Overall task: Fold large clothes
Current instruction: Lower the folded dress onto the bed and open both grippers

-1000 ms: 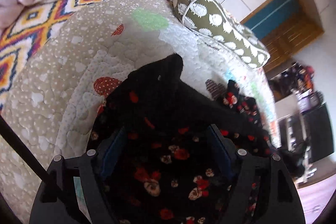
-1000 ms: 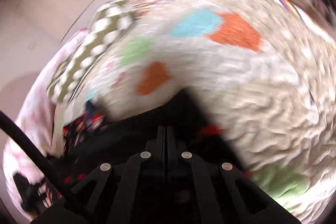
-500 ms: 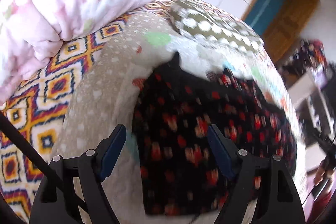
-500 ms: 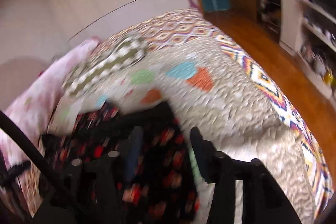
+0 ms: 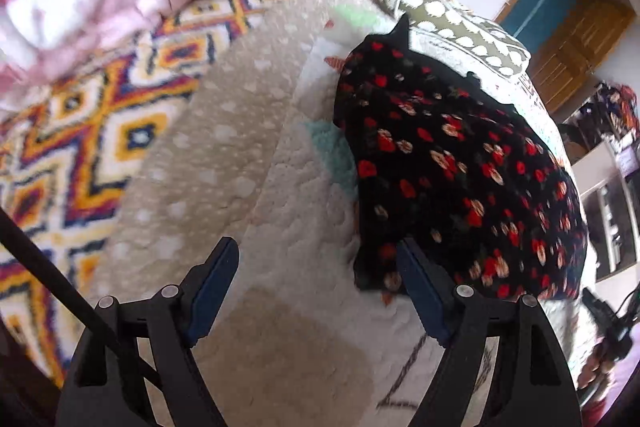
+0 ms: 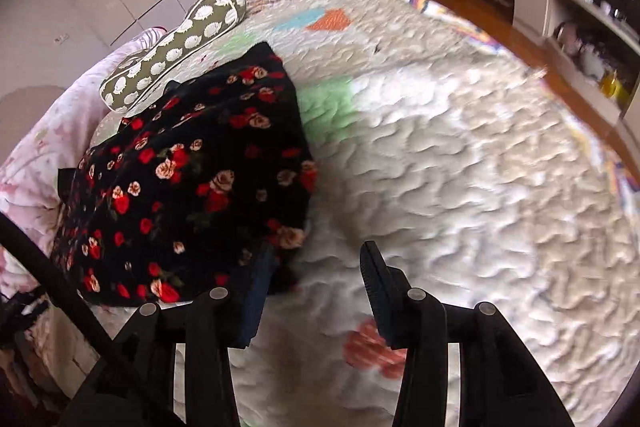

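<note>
On quilt (image 6: 460, 155), folded floral garment (image 6: 192, 179) seemingly flat.

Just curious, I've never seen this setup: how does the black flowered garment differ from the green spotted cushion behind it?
The garment is black with red and cream roses; the cushion is olive with white spots. The garment lies flat and folded; the cushion is plump and long. Both rest on the quilt.

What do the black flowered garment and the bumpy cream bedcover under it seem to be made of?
The black flowered garment looks like thin, matte woven or knit cloth: it drapes limply, with a printed rose pattern. The cream bedcover looks like a padded, stitched quilt, probably cotton: puffy ripples between seams and coloured patches. Exact fibres can't be told.
</note>
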The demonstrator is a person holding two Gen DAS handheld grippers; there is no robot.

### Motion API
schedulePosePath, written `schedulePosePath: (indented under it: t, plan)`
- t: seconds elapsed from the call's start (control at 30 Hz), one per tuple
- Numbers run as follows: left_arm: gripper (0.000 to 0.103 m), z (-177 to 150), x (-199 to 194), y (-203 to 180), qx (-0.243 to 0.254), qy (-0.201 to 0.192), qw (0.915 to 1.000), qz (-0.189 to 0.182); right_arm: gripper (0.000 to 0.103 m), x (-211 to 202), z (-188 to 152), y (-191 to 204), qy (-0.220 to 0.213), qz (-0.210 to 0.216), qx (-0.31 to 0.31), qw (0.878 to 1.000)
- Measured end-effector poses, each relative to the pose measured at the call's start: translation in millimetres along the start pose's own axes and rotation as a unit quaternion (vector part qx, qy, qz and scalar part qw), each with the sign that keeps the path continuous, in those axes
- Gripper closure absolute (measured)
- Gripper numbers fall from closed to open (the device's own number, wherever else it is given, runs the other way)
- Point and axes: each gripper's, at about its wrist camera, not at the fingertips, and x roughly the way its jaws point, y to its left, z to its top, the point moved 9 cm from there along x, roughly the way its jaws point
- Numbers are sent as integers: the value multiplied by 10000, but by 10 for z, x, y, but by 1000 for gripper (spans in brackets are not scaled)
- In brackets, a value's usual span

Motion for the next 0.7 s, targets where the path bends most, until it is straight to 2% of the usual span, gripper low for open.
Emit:
schedulePosePath:
  t: [0.07, 0.2, 0.27, 0.43, 0.57, 0.6, 0.7]
  plan:
    - [23, -109, -163, -152, 248, -122, 9996, 14, 54, -145, -50, 30, -146, -75, -165, 9997]
    - [23, -379, -284, -490, 668, -267, 9974, 102, 54, -257, -213, 209, -227, 76, -354, 9991]
    - [23, -569, -291, -706, 928, -320, 9951, 143, 54, -262, -313, 308, -185, 232, -341, 9990]
    - [19, -878, -118, -1013, 1147, -223, 9929, 228, 54, -175, -570, 536, -56, 454, -356, 9983]
    - [19, -1160, 161, -1035, 1045, 203, 9937, 338, 54, -77, -769, 559, -63, 153, -649, 9978]
    - [15, -1206, 207, -1029, 1045, 268, 9934, 401, 54, -63, -800, 559, -99, 55, -731, 9973]
    - [6, -1291, 213, -1071, 1238, 152, 9902, 632, 54, -45, -848, 599, -297, -316, -1088, 9931]
